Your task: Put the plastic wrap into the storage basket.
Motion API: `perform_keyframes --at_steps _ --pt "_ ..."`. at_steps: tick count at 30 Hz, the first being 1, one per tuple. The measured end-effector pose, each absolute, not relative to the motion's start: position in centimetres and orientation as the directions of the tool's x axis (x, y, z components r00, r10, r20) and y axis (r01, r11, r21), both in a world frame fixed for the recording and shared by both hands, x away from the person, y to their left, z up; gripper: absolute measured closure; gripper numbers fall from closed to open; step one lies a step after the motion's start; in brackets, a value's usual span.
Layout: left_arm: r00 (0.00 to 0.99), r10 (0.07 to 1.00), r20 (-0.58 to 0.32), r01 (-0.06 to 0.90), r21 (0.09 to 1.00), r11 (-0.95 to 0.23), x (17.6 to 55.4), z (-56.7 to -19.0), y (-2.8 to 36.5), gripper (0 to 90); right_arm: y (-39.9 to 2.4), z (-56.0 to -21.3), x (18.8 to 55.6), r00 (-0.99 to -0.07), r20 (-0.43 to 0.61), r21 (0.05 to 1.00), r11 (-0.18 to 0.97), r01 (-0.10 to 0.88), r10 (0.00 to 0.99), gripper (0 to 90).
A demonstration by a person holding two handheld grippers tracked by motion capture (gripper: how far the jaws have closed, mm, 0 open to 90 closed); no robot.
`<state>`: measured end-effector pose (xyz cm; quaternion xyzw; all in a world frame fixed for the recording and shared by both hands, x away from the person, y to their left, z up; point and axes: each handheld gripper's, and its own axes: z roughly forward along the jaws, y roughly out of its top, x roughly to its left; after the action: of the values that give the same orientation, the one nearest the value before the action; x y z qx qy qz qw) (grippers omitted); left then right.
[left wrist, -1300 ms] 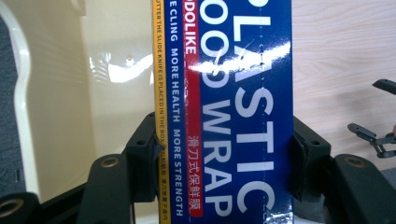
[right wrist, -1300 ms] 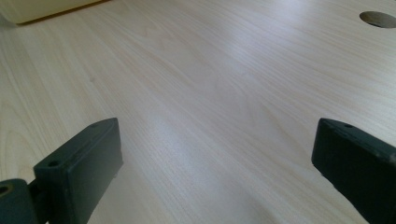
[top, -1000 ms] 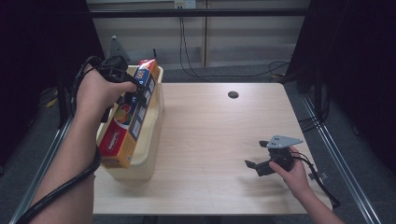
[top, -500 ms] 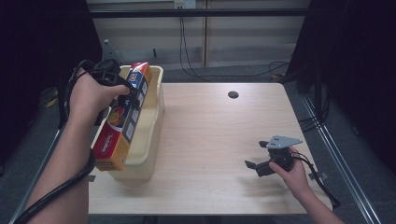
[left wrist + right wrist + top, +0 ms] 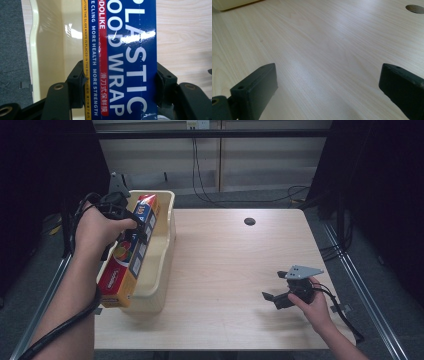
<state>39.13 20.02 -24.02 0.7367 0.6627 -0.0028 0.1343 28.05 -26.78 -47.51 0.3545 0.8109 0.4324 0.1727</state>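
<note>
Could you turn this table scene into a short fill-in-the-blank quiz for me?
1. The left gripper is shut on a box of plastic food ____.
2. The box is over a cream-coloured ____ at the table's left edge.
3. The right gripper has its jaws ____, nothing between them.
4. The table has a top of light ____.

Missing words: wrap; tub; open; wood

From above the near edge we look forward and down over the whole table (image 5: pixel 225 270). Our left gripper view sits close against the plastic wrap box (image 5: pixel 120 60), over the cream tub (image 5: pixel 50 50). Our right gripper view skims low across bare tabletop, sharing that tub's corner.
</note>
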Motion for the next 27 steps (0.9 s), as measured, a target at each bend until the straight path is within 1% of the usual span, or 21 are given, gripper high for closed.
perform_keyframes --at_steps 8,20,27 --pt "0.133 0.974 -0.185 0.979 0.177 -0.1 39.3 -25.6 20.4 40.5 -26.8 -47.5 28.1 -0.692 0.027 0.824 0.375 0.424 0.721 1.6" --pt "0.105 0.974 -0.202 0.986 0.147 -0.076 39.4 -28.1 20.5 40.5 -26.8 -47.5 28.0 -0.69 0.028 0.823 0.375 0.426 0.723 1.6" --pt "0.108 0.975 -0.195 0.987 0.137 -0.082 39.6 -29.1 20.8 40.4 -26.8 -47.6 28.0 -0.689 0.03 0.824 0.372 0.426 0.724 1.6"
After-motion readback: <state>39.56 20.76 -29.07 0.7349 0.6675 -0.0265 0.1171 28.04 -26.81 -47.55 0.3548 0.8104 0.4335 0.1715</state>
